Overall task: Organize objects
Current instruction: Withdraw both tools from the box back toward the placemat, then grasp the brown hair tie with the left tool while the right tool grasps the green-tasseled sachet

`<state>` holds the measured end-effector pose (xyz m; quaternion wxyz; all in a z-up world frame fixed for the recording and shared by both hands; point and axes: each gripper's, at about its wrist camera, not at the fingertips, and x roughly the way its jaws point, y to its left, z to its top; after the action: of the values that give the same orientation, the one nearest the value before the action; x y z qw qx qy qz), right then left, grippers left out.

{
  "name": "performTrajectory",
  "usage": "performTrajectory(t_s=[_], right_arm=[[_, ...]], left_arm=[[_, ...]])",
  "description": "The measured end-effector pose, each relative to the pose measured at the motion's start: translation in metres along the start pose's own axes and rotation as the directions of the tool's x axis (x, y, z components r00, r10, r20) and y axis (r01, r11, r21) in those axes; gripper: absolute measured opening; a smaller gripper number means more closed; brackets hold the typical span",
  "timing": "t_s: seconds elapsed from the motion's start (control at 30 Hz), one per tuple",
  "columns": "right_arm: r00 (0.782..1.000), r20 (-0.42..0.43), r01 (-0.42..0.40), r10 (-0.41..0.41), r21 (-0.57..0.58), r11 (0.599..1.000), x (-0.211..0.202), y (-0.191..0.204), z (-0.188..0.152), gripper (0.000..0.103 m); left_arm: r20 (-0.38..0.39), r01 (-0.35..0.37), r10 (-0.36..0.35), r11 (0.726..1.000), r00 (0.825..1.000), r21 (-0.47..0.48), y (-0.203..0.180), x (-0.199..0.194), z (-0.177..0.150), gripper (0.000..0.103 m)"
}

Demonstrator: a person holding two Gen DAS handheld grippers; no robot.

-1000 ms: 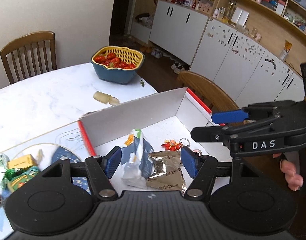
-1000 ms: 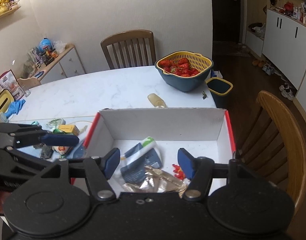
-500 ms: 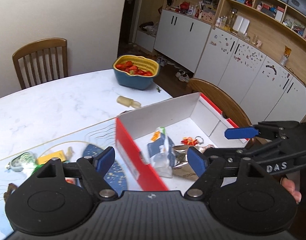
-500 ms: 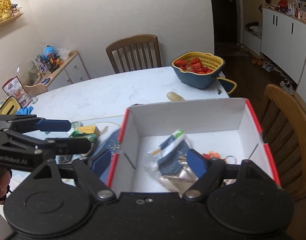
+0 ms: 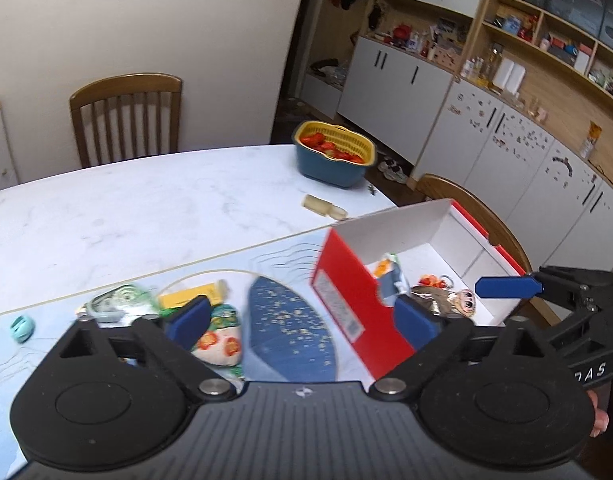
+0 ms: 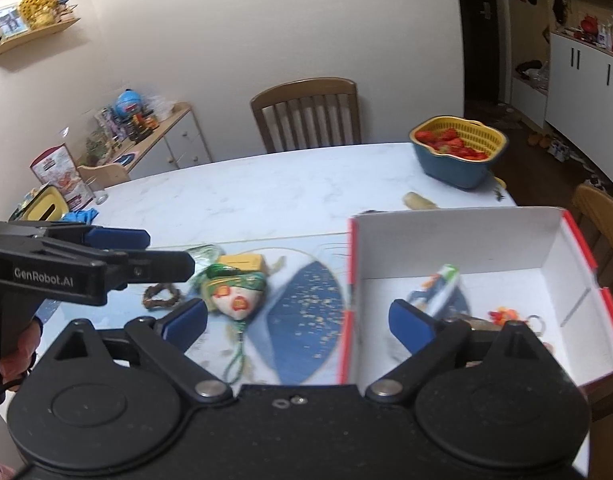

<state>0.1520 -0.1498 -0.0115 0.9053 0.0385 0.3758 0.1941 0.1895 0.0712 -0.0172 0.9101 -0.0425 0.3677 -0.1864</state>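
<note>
Both the left gripper (image 5: 302,318) and right gripper (image 6: 298,320) hang spread and empty; reaching left for the embroidered sachet (image 6: 236,294), probably soft, might snag its cord.

Soft, even indoor light fills both views, with no hard shadows and only a faint sheen on the marble counter (image 5: 154,208). Fisheye distortion bends the cabinets (image 5: 518,148) and the wall at the edges. Motion blur smears the red box (image 5: 346,304) and the embroidered pouch (image 6: 236,294); the doorway (image 6: 482,32) is dark.
</note>
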Motion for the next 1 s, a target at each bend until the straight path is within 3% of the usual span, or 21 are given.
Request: performTrajectory(t_s=[0.5,0.67,0.83,1.0], right_arm=[[0.999,-0.044,0.003,-0.005,-0.047,0.999,0.045,0.060,0.004,0.097],[0.998,-0.066,0.019,-0.023,-0.057,0.998,0.068,0.068,0.004,0.097],[0.995,-0.086,0.039,-0.045,-0.071,0.997,0.093,0.073,0.002,0.097],[0.991,-0.110,0.070,-0.076,-0.056,0.996,0.121,0.074,0.001,0.097]], left_arm=[[0.049,-0.064,0.068,0.995,0.996,-0.077,0.097,-0.020,-0.027,0.103],[0.009,-0.088,0.089,0.990,0.996,-0.110,0.131,-0.014,-0.043,0.103],[0.006,-0.182,0.184,0.977,0.983,-0.115,0.155,-0.004,-0.059,0.103],[-0.024,-0.211,0.210,0.970,0.977,-0.117,0.177,0.016,-0.076,0.103]])
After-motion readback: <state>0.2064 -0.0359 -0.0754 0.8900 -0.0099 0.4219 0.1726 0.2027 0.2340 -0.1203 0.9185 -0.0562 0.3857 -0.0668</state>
